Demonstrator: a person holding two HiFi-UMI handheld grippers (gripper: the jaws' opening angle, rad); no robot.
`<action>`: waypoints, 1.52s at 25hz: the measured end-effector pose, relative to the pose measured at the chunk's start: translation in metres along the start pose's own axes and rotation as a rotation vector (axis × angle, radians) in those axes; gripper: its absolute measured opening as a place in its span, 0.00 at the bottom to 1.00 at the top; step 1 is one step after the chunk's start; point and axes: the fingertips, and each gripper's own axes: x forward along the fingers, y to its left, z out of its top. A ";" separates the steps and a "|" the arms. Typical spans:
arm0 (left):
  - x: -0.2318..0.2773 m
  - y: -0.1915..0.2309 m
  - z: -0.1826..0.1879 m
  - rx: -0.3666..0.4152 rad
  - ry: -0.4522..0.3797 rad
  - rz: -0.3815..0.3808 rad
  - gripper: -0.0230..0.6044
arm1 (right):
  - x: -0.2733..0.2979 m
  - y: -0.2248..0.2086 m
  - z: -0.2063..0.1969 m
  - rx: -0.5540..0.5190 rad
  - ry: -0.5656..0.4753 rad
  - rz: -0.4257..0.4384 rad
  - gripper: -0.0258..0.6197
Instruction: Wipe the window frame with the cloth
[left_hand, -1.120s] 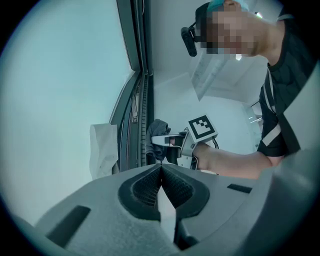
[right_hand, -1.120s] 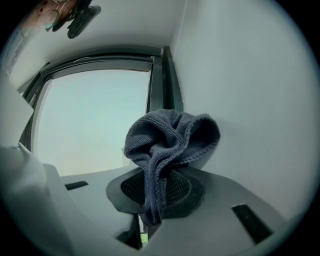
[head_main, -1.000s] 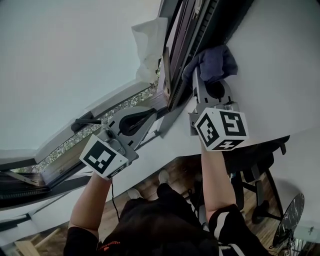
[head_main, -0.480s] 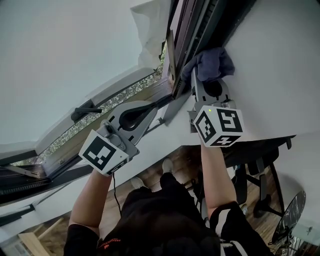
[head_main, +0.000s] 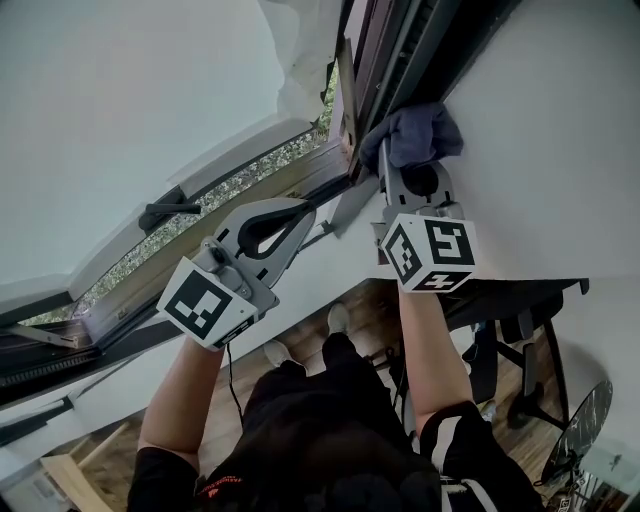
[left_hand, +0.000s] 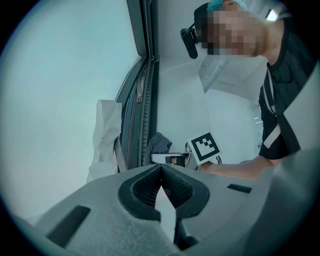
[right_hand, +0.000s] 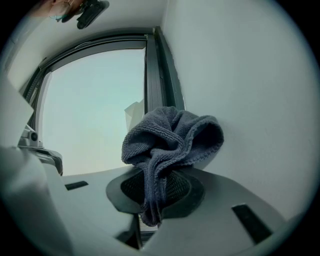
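Pinching the dark blue-grey cloth (right_hand: 170, 137) between the jaws of my right gripper (right_hand: 156, 190), I hold its bunched bulk against the dark window frame (right_hand: 161, 75), right where the frame meets the white wall (right_hand: 240, 100). A tail of the cloth hangs down between the ribbed pads. The cube on each gripper carries black-and-white square markers, blocky patterns rather than letters. In the head view both of my forearms reach up with black sleeves at the elbows, the right one rising almost straight to the right gripper (head_main: 396, 165) under the cloth (head_main: 415, 132). My left gripper (head_main: 303, 210) tilts up and to the right, its tip near the frame's lower rail, well apart from the cloth. Its jaws are pressed together with nothing between them. A crumpled white sheet (head_main: 300, 50) hangs beside the frame (head_main: 375, 60), a dark window handle (head_main: 165, 213) sits to the left, and a black chair (head_main: 520, 330) stands on the wooden floor (head_main: 300, 345) below.
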 end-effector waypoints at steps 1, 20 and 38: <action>0.000 0.000 -0.001 0.005 -0.002 0.000 0.07 | 0.000 0.000 -0.004 0.000 0.006 0.001 0.12; 0.006 0.001 -0.043 -0.063 0.080 0.012 0.07 | 0.004 -0.007 -0.076 0.046 0.101 0.008 0.12; 0.016 0.000 -0.087 -0.094 0.094 0.006 0.07 | 0.005 -0.012 -0.149 0.085 0.209 0.018 0.12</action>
